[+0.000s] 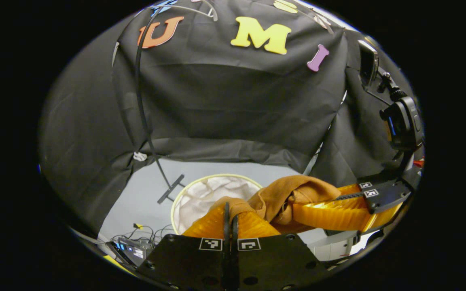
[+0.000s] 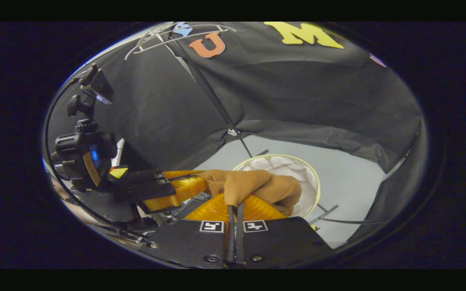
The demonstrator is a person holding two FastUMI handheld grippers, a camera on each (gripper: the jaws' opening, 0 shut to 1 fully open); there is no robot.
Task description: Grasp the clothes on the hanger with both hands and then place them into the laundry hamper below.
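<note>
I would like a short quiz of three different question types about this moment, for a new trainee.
1. True or false: the brown cloth garment already lies inside the round white fabric laundry hamper.
2. Which holds the garment? A) left tool alone B) right tool alone C) both tools
3. Fill in: the hamper stands on the grey ____.

Key: 1 false, it is held above the hamper; 2 C; 3 floor.

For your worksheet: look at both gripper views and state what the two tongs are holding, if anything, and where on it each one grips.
Both hold the brown garment: left tongs and right tongs each pinch a bunched fold at opposite ends, above the hamper.
</note>
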